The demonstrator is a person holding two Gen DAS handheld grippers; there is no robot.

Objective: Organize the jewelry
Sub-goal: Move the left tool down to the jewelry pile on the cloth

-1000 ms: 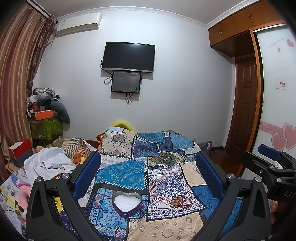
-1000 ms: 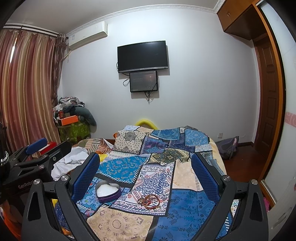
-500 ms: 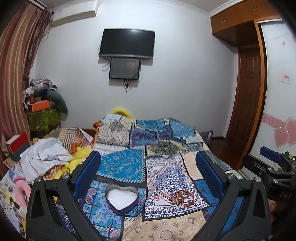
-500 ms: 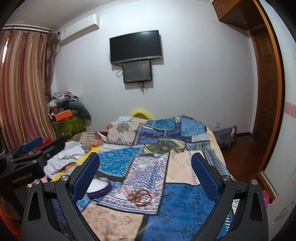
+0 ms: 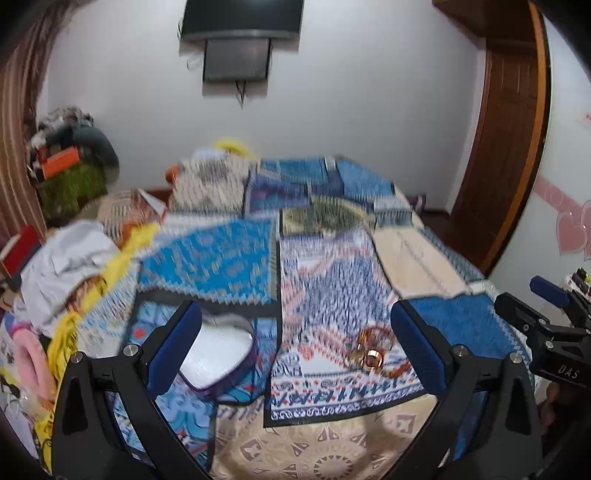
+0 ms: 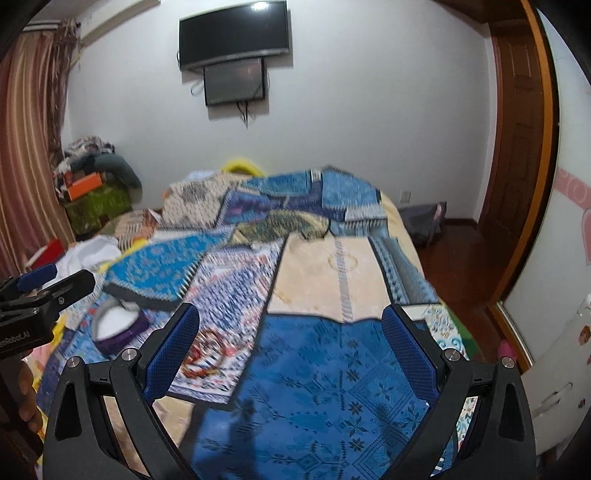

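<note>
**Both grippers hanging wide open over the quilt, jewelry lying untouched**

The left gripper (image 5: 295, 343) is hovering above the patchwork quilt (image 5: 236, 254) with its blue pads spread wide and nothing between them. The heart-shaped box (image 5: 218, 354), white inside with a purple wall, is sitting on the quilt just beside the left pad, which is partly covering its near edge. The jewelry (image 5: 373, 354), a small tangle of orange-brown bangles with a gold ring, is lying on a blue-and-white patterned patch close to the right pad, well apart from the box.

The right gripper (image 6: 291, 343) is also standing wide open and empty over a deep blue patch. In its view the bangles are peeking out just beside its left pad and the box is lying further left, under the other tool's black body.

Around the bed, a heap of white clothing (image 5: 62, 266) and a yellow cloth are crowding the left side; a television (image 6: 233, 35) is hanging on the far wall, striped curtains (image 6: 26, 147) are hanging left, and a wooden door (image 5: 513, 140) is standing right.

Compared with half a second ago, both cameras are tilting further down and closer to the quilt: the television is sliding up to the frame edge, the box and bangles are looming larger, and the bedding is blurring with motion.
</note>
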